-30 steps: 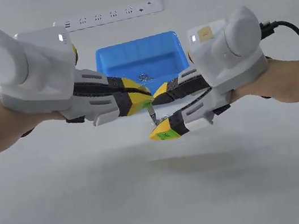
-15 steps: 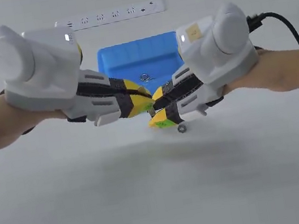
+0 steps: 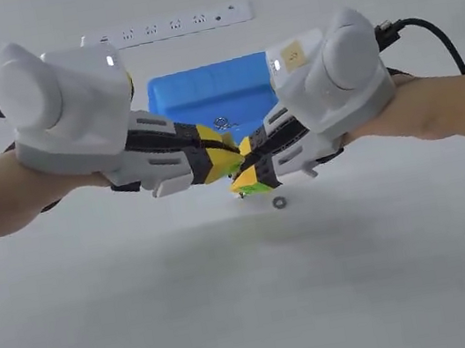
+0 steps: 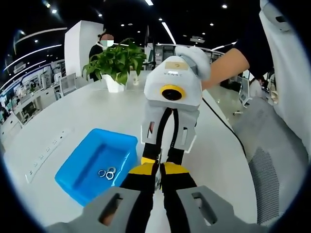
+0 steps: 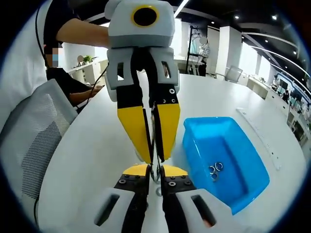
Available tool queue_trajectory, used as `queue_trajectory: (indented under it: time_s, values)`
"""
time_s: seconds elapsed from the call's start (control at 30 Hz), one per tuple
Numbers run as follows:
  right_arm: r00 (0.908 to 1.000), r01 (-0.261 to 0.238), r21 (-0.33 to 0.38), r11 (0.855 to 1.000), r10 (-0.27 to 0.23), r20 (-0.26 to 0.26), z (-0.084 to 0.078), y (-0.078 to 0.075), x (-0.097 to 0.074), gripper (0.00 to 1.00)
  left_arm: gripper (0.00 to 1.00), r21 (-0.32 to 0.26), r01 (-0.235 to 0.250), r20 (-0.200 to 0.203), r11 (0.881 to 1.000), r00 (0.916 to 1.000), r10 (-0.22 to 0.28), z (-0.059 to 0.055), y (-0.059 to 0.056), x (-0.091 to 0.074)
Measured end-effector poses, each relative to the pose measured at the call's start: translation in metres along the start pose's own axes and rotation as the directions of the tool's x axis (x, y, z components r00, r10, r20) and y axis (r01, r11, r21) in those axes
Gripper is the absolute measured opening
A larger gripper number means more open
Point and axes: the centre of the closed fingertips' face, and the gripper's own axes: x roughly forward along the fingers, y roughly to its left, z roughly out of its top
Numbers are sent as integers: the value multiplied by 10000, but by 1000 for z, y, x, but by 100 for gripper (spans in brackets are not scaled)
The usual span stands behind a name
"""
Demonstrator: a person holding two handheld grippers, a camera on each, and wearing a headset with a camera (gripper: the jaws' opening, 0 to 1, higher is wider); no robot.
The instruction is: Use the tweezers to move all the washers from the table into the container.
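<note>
Small silver metal washer lies loose on the white surface, just below the tongs tips. Left gripper and right gripper meet tip to tip above the surface, both tongs clenched on the thin metal tweezers between them. Behind them sits the blue plastic rectangular container with a few washers inside. Farthest back, a white power strip.

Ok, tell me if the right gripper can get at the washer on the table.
Probably yes: the washer lies on bare table just beneath the right gripper, though the left gripper also clamps the tweezers.
</note>
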Motion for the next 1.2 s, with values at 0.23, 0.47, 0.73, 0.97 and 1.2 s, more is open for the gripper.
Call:
queue_trajectory:
  time_s: [0.23, 0.47, 0.73, 0.97, 1.2]
  values:
    - [9999, 116, -101, 9999, -117, -70, 0, 0, 1, 9, 10, -594, -98, -60, 9982, 9999, 94, -2, 2, 0]
    - [9998, 151, -125, 9998, -153, -149, 1, 0, 1, 9, 15, -681, 123, -179, 9976, 9997, -135, -4, -3, -1]
    - [9995, 277, 89, 9996, -276, -132, 0, 2, 1, 9, 16, -510, 69, -522, 9987, 9986, -96, -11, -4, -7]
    - [9989, 441, 137, 9989, -439, -160, -1, 1, -5, 9, 17, -495, -75, -531, 9987, 9986, 49, -13, -5, -9]
    - [9974, 713, 236, 9972, -714, 21, 8, -2, -13, 9, 24, -245, -704, -193, 9972, 9974, 699, -7, 3, -19]
